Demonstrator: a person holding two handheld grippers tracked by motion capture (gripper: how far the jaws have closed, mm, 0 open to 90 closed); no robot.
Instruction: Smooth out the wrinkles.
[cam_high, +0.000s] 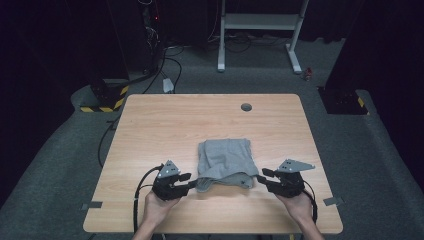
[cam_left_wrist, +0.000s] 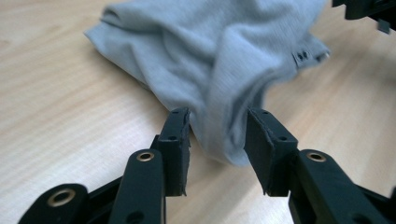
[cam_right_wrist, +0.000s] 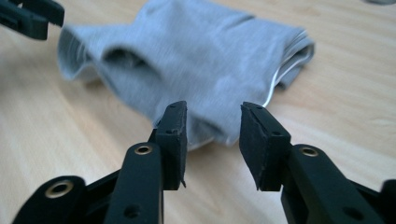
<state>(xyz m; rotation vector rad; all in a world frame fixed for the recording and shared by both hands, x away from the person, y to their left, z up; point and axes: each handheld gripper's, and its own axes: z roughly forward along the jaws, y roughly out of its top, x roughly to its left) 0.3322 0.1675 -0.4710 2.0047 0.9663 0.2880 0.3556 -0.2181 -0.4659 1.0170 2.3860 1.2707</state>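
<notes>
grey folded garment (cam_high: 225, 162) on wooden bench (cam_high: 165, 125), near front edge | left gripper (cam_high: 186, 180) jaws apart, cloth corner between, not pinched | right gripper (cam_high: 263, 176) jaws apart at other corner, nothing gripped

A rectangular light wooden bench (cam_high: 150, 125) with rounded corners lies under both grippers and stretches away beyond them. A small round grey grommet (cam_high: 246, 107) sits in the bench near its far edge, well ahead of the grippers. Grey carpet floor (cam_high: 60, 165) lies all round. Far beyond the grippers stands a white metal frame (cam_high: 260, 22) on two feet. Ahead and off to the left gripper's outer side is a black-and-yellow striped base (cam_high: 102, 102), with black cables (cam_high: 165, 65) trailing across the floor.
</notes>
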